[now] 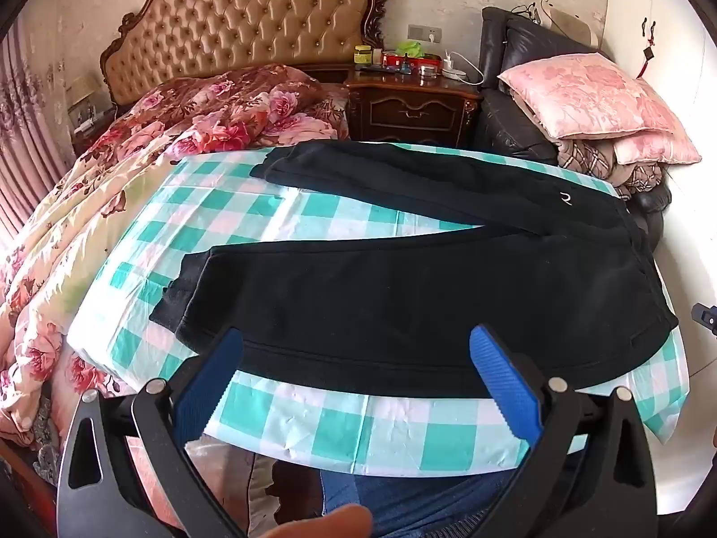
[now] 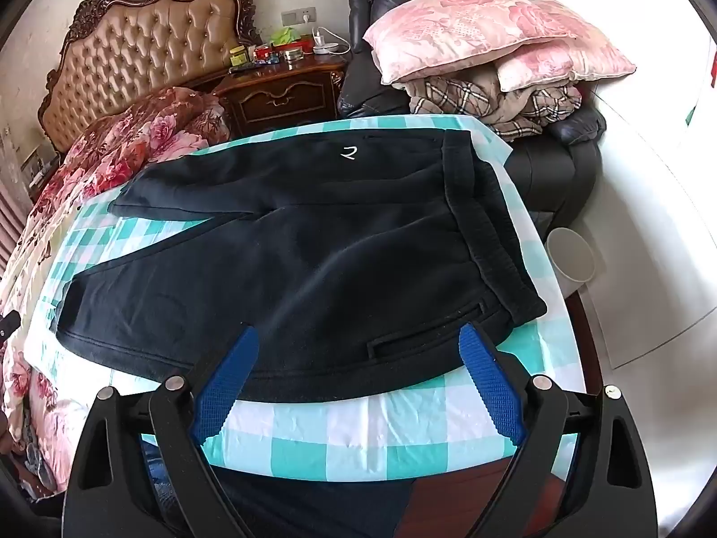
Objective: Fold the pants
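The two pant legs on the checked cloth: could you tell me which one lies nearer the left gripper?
The front leg, stretched along the table edge just beyond the open left gripper. The other leg angles away toward the bed.

A tabletop (image 1: 340, 426) covered by a green-and-white checked cloth (image 2: 340, 439) carried black pants (image 2: 291, 260) spread flat, legs apart.

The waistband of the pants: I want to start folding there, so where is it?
In the right wrist view the waistband lies at the right end of the black pants, near the checkered cloth's right edge, towards the dark armchair.
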